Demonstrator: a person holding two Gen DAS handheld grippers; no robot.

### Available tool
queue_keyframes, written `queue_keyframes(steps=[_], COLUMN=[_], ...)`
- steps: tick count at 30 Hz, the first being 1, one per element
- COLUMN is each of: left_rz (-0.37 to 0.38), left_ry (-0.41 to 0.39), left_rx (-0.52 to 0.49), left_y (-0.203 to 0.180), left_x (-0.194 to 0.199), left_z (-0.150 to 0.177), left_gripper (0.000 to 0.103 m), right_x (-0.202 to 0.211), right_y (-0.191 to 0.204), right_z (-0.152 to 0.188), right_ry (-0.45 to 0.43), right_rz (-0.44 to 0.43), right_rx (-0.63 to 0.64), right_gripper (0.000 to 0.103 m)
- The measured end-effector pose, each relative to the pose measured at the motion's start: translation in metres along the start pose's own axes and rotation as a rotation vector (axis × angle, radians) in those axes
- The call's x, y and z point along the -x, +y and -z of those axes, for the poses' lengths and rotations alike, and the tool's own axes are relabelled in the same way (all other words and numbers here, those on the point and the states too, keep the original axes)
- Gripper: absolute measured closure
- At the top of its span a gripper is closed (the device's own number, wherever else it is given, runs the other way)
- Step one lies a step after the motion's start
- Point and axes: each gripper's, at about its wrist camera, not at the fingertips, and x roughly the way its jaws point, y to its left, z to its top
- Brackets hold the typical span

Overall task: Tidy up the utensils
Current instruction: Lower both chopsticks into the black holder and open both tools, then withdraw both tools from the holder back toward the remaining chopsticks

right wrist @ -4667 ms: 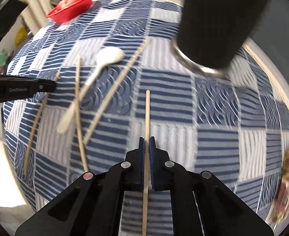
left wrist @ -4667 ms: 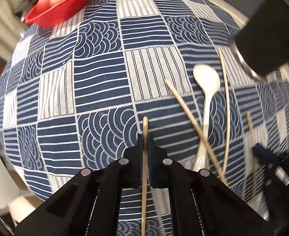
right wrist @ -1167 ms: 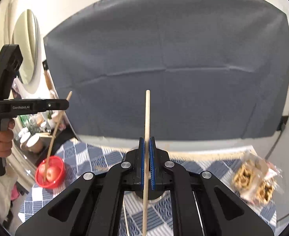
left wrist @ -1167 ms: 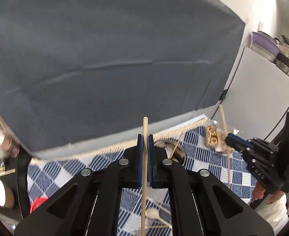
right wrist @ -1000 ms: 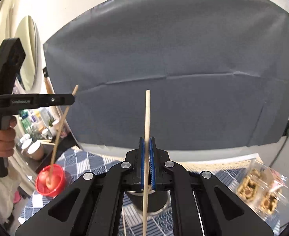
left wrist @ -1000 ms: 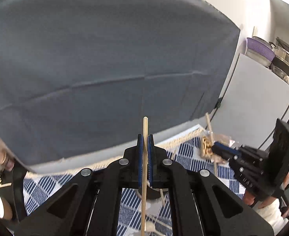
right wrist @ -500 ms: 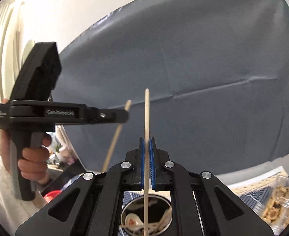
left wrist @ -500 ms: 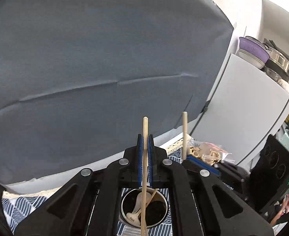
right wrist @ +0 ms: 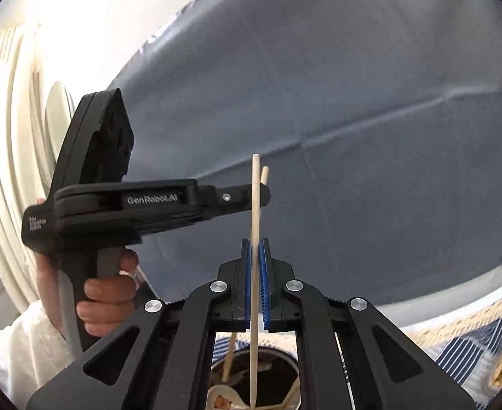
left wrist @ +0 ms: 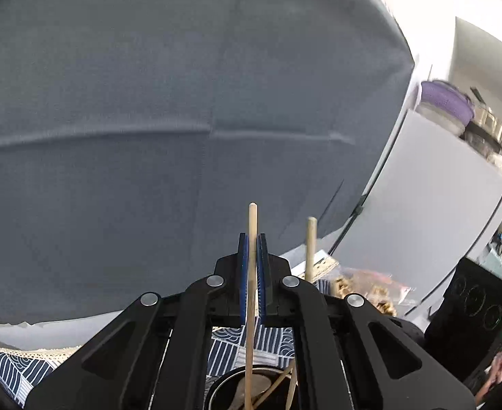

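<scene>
Left tongs point(left wrist: 251, 273) pinched on a wooden chopstick point(left wrist: 251, 294), blue pads pressed against the shaft on either side; right tongs point(right wrist: 256, 273) likewise clamped on a second chopstick point(right wrist: 255, 273). Both sticks held near upright, long axes running top to bottom of each wrist view, upper ends standing clear above the pads, lower ends pointing down toward the dark round utensil holder point(left wrist: 223, 387) directly beneath. Holder seen through the frame of each tool, resting on the blue-and-white patterned cloth point(left wrist: 8, 369) of the desk; already contains a pale spoon point(right wrist: 222, 398) and several leaning sticks. In the right wrist view, lower tip of the held stick sits within the holder's rim outline, though whether inside the mouth or just above it cannot be told. Left tool point(right wrist: 114, 205) visible there from the side, gripped by the left hand point(right wrist: 104, 294), its stick just beside and slightly behind the right one, the two shafts nearly crossing near the top. Both pairs of tongs about equally near the opening. Judged: key relation is vertical alignment, stick axis over holder mouth; a straight downward release should suffice for each. Risk noted: shafts close together, could knock one another, or catch on leaning contents.
</scene>
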Motion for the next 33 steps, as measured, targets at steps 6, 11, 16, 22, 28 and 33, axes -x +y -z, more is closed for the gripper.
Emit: queue_keyframes(steps=[6,11,16,22,28,33], left_rz=[0.015,-0.009,0.012,-0.012,-0.047,-0.081], left_ry=[0.034,0.038,0.039,0.048,0.055,0.052], left_rx=[0.006,0.006,0.042,0.007,-0.011,0.007], left_y=[0.006,0.011,0.016,0.010,0.003,0.000], left_x=[-0.012,-0.010,0.007,0.036,0.071,0.102], left_z=[0.026,0.038,0.041,0.045,0.056,0.067], left_gripper=[0.098,0.098,0.098,0.090,0.057,0.030], right_x=[-0.007,-0.005,0.000,0.026,0.054,0.077], right_y=[-0.005,0.002,0.012,0.018,0.032,0.051], right_z=[0.021,0.031,0.033,0.028,0.019,0.021], right_ry=[0.068,0.124,0.163,0.173,0.177,0.199], right_rz=[0.044,0.056,0.074,0.090,0.147,0.202], right_rx=[-0.013,0.009,0.036,0.058,0.092,0.146], right_gripper=[0.098,0.098,0.098,0.095,0.078,0.065])
